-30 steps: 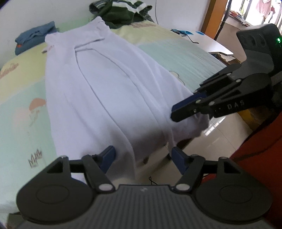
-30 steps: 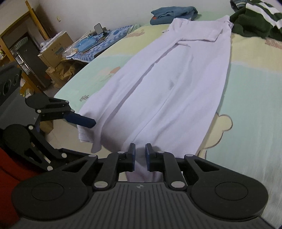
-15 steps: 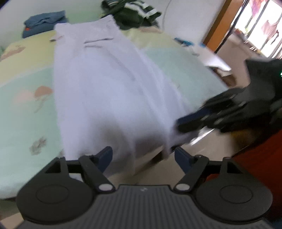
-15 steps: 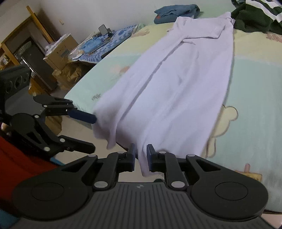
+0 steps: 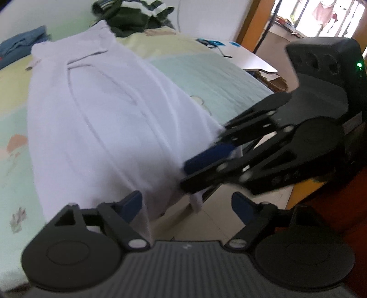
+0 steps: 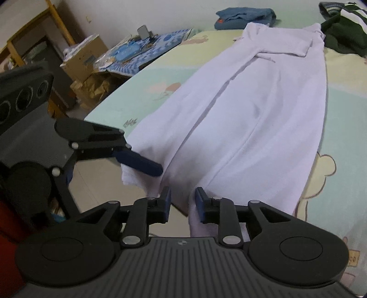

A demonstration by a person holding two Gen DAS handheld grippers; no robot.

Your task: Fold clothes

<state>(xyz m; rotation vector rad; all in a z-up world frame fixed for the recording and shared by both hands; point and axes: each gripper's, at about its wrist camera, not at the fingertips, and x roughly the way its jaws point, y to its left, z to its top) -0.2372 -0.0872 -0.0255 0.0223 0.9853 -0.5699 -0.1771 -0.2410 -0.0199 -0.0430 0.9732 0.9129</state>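
Observation:
A long white garment lies lengthwise on the bed, its near hem hanging over the bed's edge. My left gripper is at that hem. Its jaws are opening wide and cloth hangs by the left finger, unpressed. In the right wrist view its blue fingertip rests over the hem's left corner. My right gripper hovers at the hem's right part. Its jaws are opening, and a fold of white garment hangs in the gap, free of the pads. The right gripper's blue finger shows in the left wrist view.
A dark green striped garment and folded blue clothes lie at the bed's far end. A cardboard box and a cluttered blue-patterned surface stand left of the bed. A white table stands to its right. Tiled floor lies below the hem.
Both grippers' jaws have widened. The right gripper's pads have come apart from the hem. In the left wrist view the right gripper now looms closer.

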